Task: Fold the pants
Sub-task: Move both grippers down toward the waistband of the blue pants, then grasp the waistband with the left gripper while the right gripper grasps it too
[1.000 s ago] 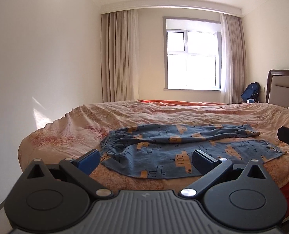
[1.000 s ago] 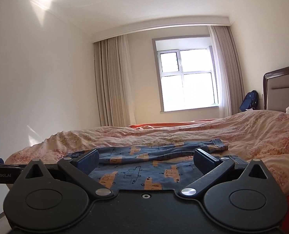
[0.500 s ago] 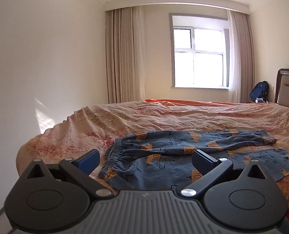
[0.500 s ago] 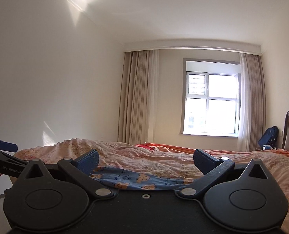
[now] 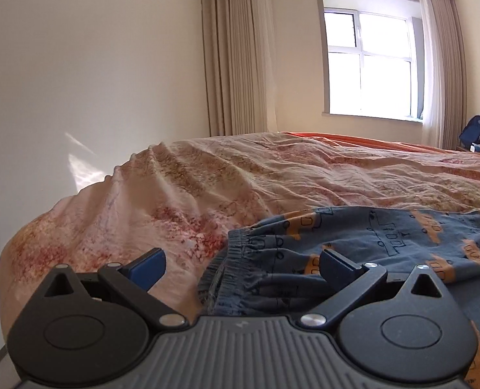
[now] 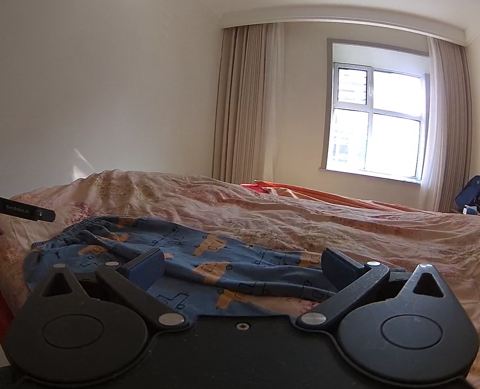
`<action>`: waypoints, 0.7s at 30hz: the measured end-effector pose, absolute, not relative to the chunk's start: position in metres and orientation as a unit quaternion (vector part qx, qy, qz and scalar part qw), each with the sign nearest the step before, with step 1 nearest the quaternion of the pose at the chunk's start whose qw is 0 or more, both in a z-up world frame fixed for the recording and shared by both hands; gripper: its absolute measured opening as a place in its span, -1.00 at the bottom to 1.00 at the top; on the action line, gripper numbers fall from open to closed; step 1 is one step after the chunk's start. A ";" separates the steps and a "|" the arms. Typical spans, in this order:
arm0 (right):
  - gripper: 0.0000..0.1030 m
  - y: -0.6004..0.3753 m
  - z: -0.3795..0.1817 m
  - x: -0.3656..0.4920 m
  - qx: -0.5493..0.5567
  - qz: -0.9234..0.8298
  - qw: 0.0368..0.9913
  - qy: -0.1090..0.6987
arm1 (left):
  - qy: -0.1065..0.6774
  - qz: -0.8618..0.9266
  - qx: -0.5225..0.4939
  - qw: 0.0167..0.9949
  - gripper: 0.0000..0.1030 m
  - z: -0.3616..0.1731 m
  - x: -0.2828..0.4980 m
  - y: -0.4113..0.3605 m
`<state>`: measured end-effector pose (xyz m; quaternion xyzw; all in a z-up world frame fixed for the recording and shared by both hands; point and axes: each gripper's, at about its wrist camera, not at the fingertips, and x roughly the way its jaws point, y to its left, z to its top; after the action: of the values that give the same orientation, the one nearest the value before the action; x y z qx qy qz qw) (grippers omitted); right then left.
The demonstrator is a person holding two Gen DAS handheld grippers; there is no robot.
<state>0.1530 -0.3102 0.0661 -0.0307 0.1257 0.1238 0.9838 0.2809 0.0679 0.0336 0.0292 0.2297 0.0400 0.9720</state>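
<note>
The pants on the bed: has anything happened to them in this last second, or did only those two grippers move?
Only the grippers moved. The left gripper swung left and closed in on the waistband end of the pants. The right gripper tipped up toward the ceiling, then came back down over the pants. Both are open and hold nothing. The pants lie spread on the bed as before, unfolded.

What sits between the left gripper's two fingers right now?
In the left wrist view, the left gripper is open, and the pants' elastic waistband lies in the gap, with floral bedspread on its left side. Nothing is clamped.
</note>
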 end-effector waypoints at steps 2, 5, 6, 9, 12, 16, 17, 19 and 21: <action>0.99 -0.311 0.066 0.204 -0.051 0.154 0.975 0.150 | 0.232 0.003 0.040 0.972 0.99 0.037 0.311 0.069; 0.99 -0.309 0.063 0.280 -0.061 0.247 0.941 0.221 | 0.216 -0.050 0.057 0.973 0.99 0.044 0.352 0.068; 0.99 -0.307 0.060 0.298 -0.058 0.276 0.928 0.243 | 0.221 -0.066 0.061 0.971 0.99 0.045 0.365 0.067; 0.99 -0.295 0.051 0.341 -0.062 0.340 0.899 0.269 | 0.264 -0.174 0.084 0.945 0.99 0.041 0.408 0.067; 0.99 -0.284 0.044 0.363 -0.076 0.339 0.891 0.293 | 0.301 -0.223 0.135 0.917 0.99 0.029 0.431 0.061; 0.96 -0.278 0.040 0.391 -0.091 0.332 0.886 0.311 | 0.303 -0.217 0.157 0.915 0.98 0.015 0.447 0.060; 0.91 -0.278 0.039 0.400 -0.093 0.331 0.885 0.314 | 0.310 -0.215 0.154 0.913 0.95 0.012 0.452 0.060; 0.66 -0.277 0.037 0.419 -0.092 0.324 0.883 0.326 | 0.332 -0.218 0.146 0.906 0.65 0.007 0.464 0.060; 0.27 -0.274 0.034 0.434 -0.095 0.309 0.886 0.332 | 0.348 -0.228 0.135 0.899 0.48 0.005 0.471 0.060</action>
<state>0.4345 -0.2739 0.0335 -0.0949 0.3315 0.3087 0.8864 0.4713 0.0596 0.0050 0.1353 0.3484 -0.2277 0.8992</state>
